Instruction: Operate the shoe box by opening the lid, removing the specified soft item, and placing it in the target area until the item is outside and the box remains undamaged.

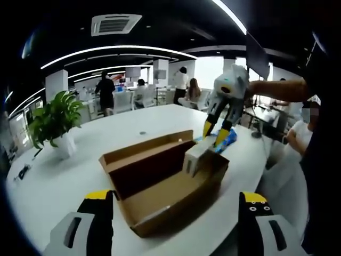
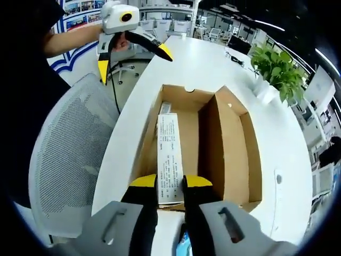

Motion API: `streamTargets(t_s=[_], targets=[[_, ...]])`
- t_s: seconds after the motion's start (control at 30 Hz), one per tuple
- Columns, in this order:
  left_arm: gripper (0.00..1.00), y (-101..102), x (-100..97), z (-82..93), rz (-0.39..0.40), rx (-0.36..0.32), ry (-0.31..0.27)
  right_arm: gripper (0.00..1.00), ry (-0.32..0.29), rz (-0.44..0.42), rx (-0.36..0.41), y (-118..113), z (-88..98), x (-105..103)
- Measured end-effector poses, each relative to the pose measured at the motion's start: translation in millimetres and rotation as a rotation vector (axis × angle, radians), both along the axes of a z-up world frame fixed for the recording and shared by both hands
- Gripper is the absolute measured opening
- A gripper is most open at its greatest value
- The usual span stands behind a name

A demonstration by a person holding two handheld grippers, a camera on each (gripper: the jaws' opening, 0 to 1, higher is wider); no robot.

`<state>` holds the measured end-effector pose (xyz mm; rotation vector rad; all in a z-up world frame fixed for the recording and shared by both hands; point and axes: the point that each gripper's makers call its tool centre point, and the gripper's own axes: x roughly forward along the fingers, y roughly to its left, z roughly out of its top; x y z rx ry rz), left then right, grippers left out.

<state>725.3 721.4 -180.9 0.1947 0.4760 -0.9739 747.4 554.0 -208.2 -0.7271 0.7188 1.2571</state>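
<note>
Right gripper view: the right tongs [image 2: 170, 184], yellow-tipped, are clamped on the printed end flap [image 2: 169, 157] of the shoe box [image 2: 234, 138], a brown corrugated-cardboard carton lying open on the smooth white surface [image 2: 213, 58]; the flap's small text is unreadable. Beyond stands a leafy potted plant [image 2: 277, 66]. Left gripper view: the left tongs [image 1: 176, 200] are spread apart, empty, before the box; a blue soft item [image 1: 228, 140] lies on the surface just behind it.
</note>
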Motion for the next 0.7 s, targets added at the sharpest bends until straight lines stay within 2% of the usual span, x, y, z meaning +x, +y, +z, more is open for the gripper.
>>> streamTargets(t_s=[0.33,0.7], targets=[[0.99,-2.7,-0.7,0.0,-0.007,-0.005,-0.004,0.15,-0.02,0.005,0.015,-16.6,17.0,-0.9],[1.0,-5.6,0.4,-2.9,-0.019,-0.007,-0.004,0.15,-0.036,-0.016,0.02,-53.3,35.3,1.6]])
